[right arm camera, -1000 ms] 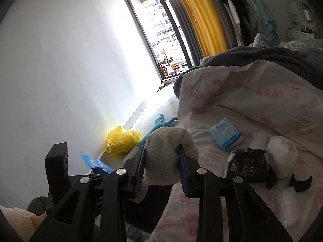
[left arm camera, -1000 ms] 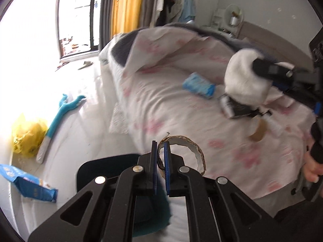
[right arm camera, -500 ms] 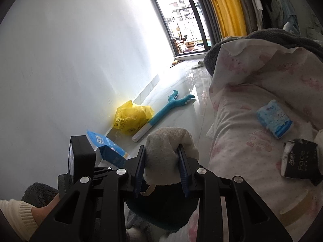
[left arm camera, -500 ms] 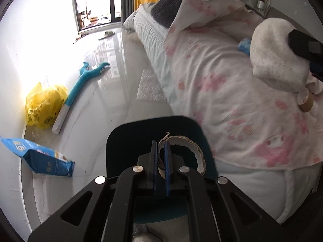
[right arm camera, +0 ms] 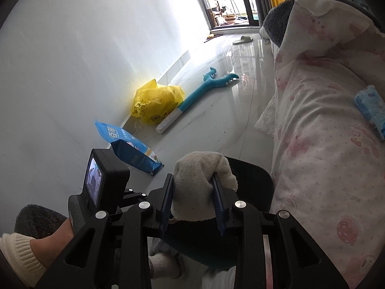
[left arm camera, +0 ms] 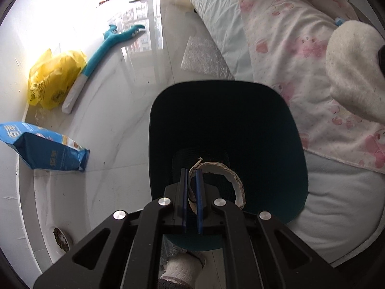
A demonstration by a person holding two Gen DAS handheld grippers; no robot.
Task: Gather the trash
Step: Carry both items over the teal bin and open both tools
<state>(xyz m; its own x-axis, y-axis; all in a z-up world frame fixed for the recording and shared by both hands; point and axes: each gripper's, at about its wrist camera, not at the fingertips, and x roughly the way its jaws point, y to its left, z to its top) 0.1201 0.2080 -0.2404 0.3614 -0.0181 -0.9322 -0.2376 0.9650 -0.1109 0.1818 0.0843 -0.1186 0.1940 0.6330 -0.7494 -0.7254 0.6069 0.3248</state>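
My left gripper (left arm camera: 191,172) is shut on a torn cardboard tape ring (left arm camera: 225,173) and holds it over the open mouth of a dark teal trash bin (left arm camera: 298,159) on the floor beside the bed. My right gripper (right arm camera: 193,183) is shut on a white balled sock (right arm camera: 197,183), above the bin's near rim (right arm camera: 255,171). The sock also shows at the right edge of the left wrist view (left arm camera: 353,65). A blue tissue pack (right arm camera: 370,107) lies on the pink-patterned bedspread (right arm camera: 320,125).
On the glossy floor by the wall lie a yellow plastic bag (left arm camera: 51,79), a blue snack bag (left arm camera: 45,149), a teal plush toy (left arm camera: 108,45) and a bubble-wrap sheet (left arm camera: 204,59). A slipper (right arm camera: 243,39) lies near the window. My feet are below the bin.
Both grippers swung away from the bed top and down toward the floor. The bin now fills the centre under the cardboard ring. Both grips stayed shut.
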